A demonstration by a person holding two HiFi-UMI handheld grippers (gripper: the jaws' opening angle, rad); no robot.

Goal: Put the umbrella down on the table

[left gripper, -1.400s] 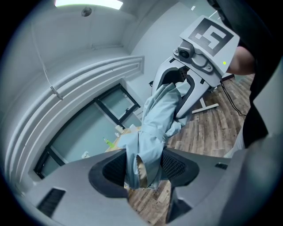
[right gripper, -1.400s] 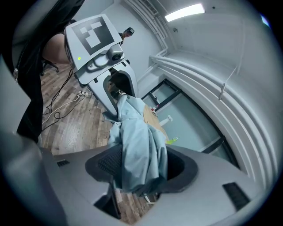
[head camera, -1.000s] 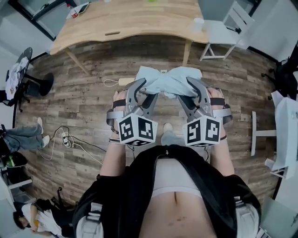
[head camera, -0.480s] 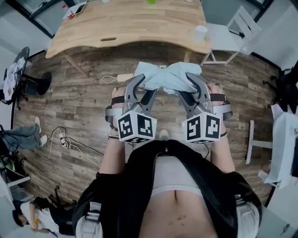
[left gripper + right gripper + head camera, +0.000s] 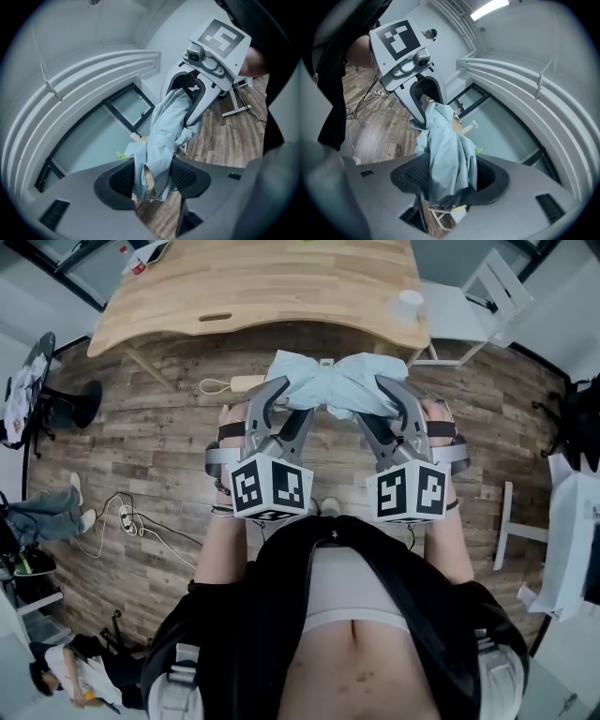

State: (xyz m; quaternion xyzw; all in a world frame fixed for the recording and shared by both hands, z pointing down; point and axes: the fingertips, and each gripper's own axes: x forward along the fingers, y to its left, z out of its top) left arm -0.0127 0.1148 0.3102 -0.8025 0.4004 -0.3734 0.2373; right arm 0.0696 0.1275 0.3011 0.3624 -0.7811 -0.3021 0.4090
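Advanced toward the wooden counter [image 5: 262, 287]: left hand-held gripper [image 5: 152, 180] and right hand-held gripper [image 5: 447, 180].
Each clamps one end of the folded umbrella [image 5: 337, 390]; set-down pending.

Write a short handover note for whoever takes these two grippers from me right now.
Left gripper: shut on one end of the folded light-blue umbrella.
Right gripper: shut on the other end.
The umbrella hangs level between the two, above the wooden floor and just short of the near edge of the table.
Done: umbrella in hand, close to the table.
Left: carry it over the tabletop, lower it, then open both grippers.
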